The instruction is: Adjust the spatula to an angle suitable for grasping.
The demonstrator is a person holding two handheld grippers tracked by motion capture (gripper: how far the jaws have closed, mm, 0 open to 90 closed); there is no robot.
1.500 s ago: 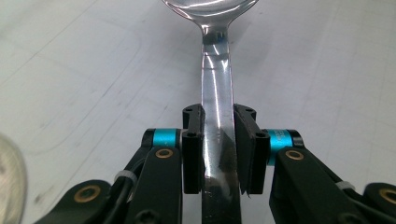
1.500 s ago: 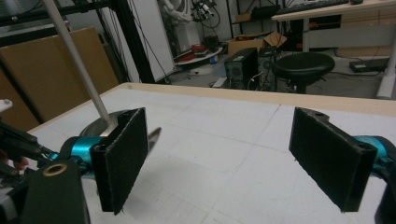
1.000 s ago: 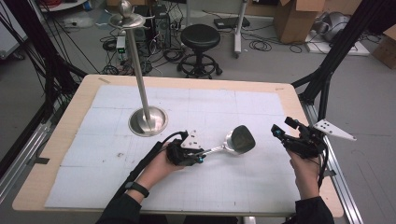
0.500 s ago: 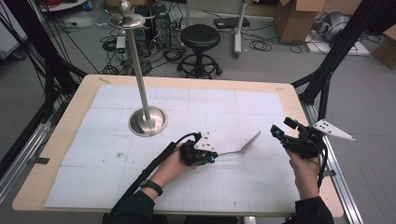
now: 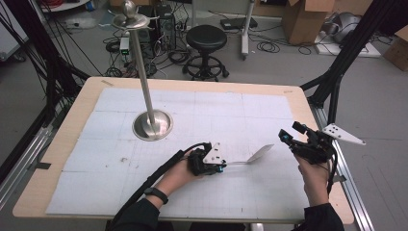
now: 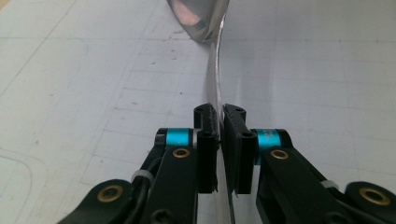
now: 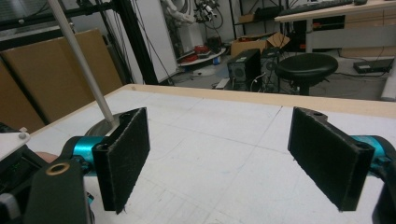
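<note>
High view: left hand-held gripper [image 5: 222,166] clamps spoon [image 5: 250,157].

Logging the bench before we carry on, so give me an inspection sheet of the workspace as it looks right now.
Surface: wooden table under a white gridded mat, faint marks.
Job's things: spoon held level by its handle; metal stand upright.
Clutter: nothing seen.
Grippers: left gripper fingers clamp the spoon handle; right gripper open, empty.
Cables: black cable along the left forearm.
Surroundings: stool, cardboard boxes, floor wiring.
</note>
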